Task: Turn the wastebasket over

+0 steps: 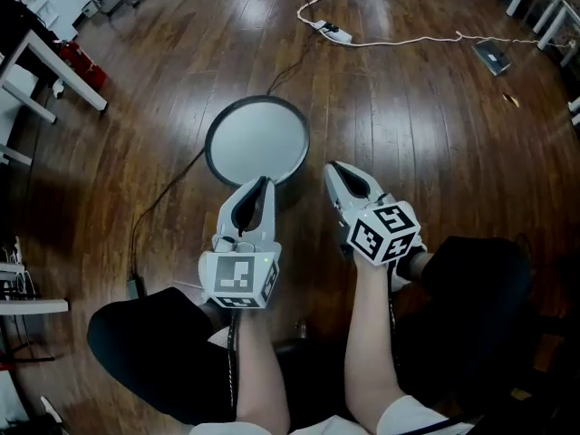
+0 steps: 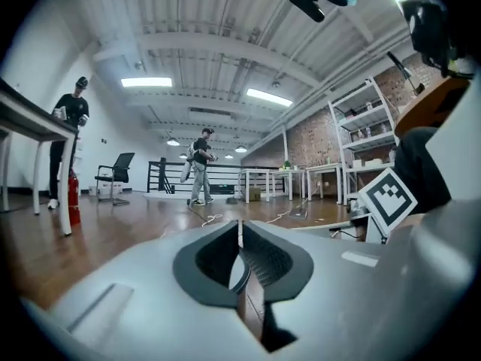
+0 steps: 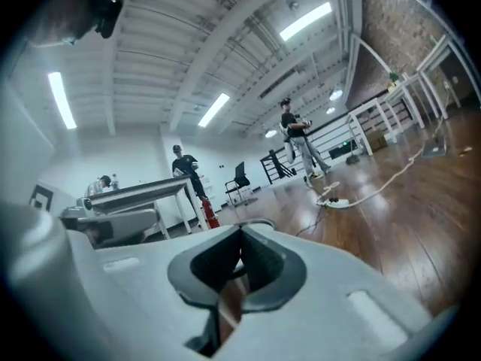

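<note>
The wastebasket stands on the wooden floor ahead of me, seen from straight above as a round dark rim around a pale grey face. My left gripper hovers over its near edge with its jaws together and nothing between them. My right gripper is held just right of the basket, apart from it, and is also shut and empty. In the left gripper view the left gripper points level across the room, with the right gripper's marker cube beside it. The right gripper points level too. Neither gripper view shows the basket.
A black cable runs from the basket across the floor to the left. A white power strip with its cord lies further off. White table legs stand at the left. A person walks far off, and shelves stand at the right.
</note>
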Tool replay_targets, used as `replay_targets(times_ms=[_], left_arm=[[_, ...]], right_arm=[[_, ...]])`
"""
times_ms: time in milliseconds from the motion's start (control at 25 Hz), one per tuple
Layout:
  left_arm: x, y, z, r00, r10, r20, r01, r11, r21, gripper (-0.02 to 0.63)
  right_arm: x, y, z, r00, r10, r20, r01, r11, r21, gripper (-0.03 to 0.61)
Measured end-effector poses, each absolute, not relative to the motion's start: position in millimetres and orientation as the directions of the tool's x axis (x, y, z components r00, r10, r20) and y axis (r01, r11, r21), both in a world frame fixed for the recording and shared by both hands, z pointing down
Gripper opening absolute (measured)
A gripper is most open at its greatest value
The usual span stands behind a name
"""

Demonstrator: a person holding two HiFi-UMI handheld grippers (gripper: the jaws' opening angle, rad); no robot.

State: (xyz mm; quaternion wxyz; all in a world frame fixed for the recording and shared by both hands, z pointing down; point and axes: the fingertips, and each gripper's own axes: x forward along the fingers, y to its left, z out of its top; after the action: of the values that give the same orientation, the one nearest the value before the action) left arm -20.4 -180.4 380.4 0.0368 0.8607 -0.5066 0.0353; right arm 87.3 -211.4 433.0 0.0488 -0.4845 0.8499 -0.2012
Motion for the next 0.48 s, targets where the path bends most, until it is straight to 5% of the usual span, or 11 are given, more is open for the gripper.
replay_targets(times_ms=[240,480], left_arm=[[-61,-114,338,0.505,-0.863,0.024,-0.863,-0.505,0.002,0.017],[-89,-24,321,0.539,-0.843,-0.002,-0.842,-0.538,-0.046,0.017]], right_arm=[[24,-122,356,-0.586,-0.809,0.051,-0.805,0.572,-0.157,-0.008],[-1,-30,322,-0.556,-0.831,0.007,-0.826,0.552,-0.111,-0.008]])
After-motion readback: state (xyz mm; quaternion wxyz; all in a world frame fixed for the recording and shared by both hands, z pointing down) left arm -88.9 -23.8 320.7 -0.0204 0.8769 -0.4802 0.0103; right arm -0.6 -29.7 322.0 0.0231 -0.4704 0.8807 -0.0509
